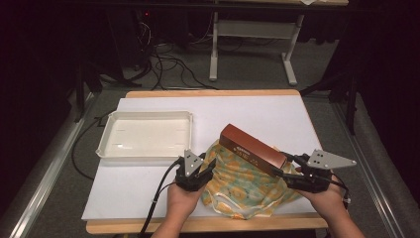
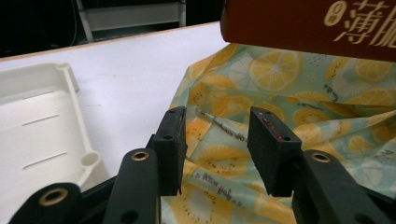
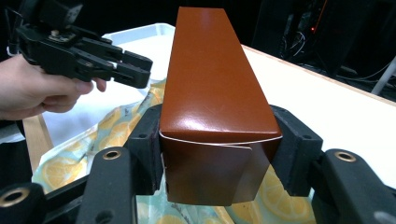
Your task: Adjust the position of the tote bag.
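a person at a white-topped table (image 1: 148,183) worked two hand-held grippers over a fruit-print cloth. at the lower right of the high view, the right gripper (image 1: 283,164) clamped one end of a long reddish-brown carton (image 1: 252,154), its black jaws pressing both sides of the box; the carton ran up and to the left from there, above the cloth. in the right gripper view the carton (image 3: 212,84) filled the centre of the frame, its near end flap between the pads, its far end pointing toward the upper middle of the frame.

the cloth (image 1: 242,186), pale green with lemon and kiwi slices, lay crumpled at the lower centre of the high view, under the carton and reaching the table's near edge. the left gripper (image 1: 207,166) sat at the cloth's left edge, jaws parted to a middling width and gripping nothing; in the left gripper view the cloth (image 2: 280,98) showed between and beyond the two pads, untouched by them.

a white plastic tray (image 1: 106,131) lay at the centre left of the high view, well apart from the carton.
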### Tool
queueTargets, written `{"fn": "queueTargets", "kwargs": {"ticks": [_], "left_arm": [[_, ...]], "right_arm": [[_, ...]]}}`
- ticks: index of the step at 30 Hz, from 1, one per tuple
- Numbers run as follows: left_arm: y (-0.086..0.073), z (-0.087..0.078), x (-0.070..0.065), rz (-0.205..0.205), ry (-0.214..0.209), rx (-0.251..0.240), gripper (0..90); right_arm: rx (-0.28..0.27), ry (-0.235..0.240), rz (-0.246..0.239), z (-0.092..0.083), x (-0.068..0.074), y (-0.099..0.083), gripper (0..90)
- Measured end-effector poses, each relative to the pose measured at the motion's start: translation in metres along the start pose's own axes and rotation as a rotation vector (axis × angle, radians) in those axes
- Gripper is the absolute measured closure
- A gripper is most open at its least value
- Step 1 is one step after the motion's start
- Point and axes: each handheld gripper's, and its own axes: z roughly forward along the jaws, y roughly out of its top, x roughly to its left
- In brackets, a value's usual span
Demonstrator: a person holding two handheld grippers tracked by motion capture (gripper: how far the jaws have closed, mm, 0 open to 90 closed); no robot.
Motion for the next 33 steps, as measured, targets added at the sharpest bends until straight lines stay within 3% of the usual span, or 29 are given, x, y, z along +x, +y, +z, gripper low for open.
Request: {"fn": "queueTargets", "kwargs": {"ticks": [8,16,24,33], "left_arm": [[0.001,-0.021,0.013,0.008,0.018,-0.01,55.9],[-0.008,-0.043,0.042,0.003,0.066,0.012,52.2],[-0.02,-0.071,0.073,0.001,0.113,0.027,49.1],[-0.037,-0.099,0.103,-0.029,0.166,0.045,47.4]], "right_arm": [[-0.007,0.001,-0.012,0.006,0.001,0.009,44.4],[-0.002,0.022,-0.024,0.021,0.005,0.022,44.4],[-0.004,0.048,-0.046,0.043,0.012,0.033,44.4],[-0.002,0.088,-0.058,0.077,0.021,0.046,44.4]]}}
